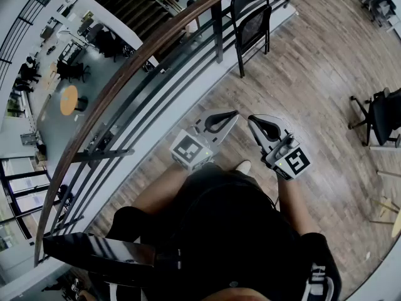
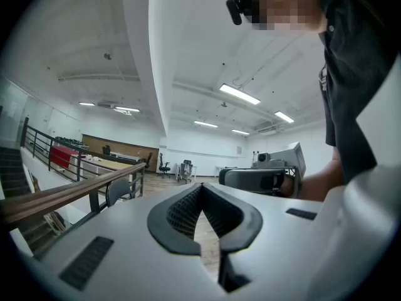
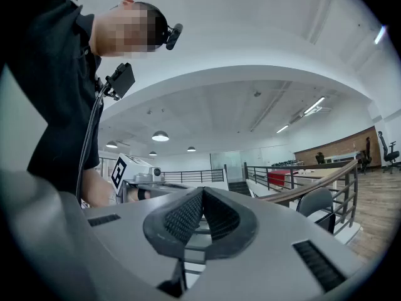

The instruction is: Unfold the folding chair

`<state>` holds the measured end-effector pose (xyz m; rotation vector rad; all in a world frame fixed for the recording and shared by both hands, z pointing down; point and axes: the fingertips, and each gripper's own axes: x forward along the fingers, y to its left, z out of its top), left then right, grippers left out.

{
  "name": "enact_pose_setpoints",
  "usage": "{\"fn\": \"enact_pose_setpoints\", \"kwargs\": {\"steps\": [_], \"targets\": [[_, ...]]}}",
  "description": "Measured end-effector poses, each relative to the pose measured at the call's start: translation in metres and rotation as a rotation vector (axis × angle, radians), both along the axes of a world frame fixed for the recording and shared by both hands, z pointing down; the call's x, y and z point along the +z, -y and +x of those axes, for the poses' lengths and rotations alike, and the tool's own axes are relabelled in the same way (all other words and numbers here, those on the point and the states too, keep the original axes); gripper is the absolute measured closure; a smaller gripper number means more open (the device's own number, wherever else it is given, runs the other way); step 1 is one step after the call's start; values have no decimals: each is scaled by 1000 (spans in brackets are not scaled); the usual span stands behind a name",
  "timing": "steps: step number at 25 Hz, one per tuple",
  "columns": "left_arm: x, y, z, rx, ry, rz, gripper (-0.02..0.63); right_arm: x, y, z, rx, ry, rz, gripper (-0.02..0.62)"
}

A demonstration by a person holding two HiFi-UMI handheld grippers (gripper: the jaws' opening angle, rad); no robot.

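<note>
A black folding chair [image 1: 250,19] stands against the railing at the far side of the wooden floor; it looks folded flat and upright. It also shows small in the left gripper view as the chair [image 2: 118,190] and in the right gripper view as the chair [image 3: 316,203]. My left gripper [image 1: 233,114] and right gripper [image 1: 252,120] are held side by side in front of my body, well short of the chair. Both point level, tips nearly meeting. The left gripper [image 2: 202,185] is shut with nothing in it. The right gripper [image 3: 202,190] is likewise shut and empty.
A railing with a wooden handrail [image 1: 125,86] runs diagonally on the left, with a drop to a lower floor beyond it. A black office chair [image 1: 382,115] stands at the right. My shoe [image 1: 243,166] is on the wooden floor [image 1: 301,68] below the grippers.
</note>
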<state>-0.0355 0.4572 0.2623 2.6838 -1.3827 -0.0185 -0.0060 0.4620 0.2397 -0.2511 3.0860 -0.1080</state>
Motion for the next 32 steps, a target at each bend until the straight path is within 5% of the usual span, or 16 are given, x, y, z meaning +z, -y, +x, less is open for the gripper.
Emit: {"fn": "enact_pose_setpoints", "kwargs": {"steps": [19, 32], "targets": [[-7, 6, 14, 37, -32, 48, 603, -6, 12, 23, 13, 20, 44, 601], [-6, 13, 70, 22, 20, 50, 603, -4, 16, 75, 3, 26, 43, 600]]}}
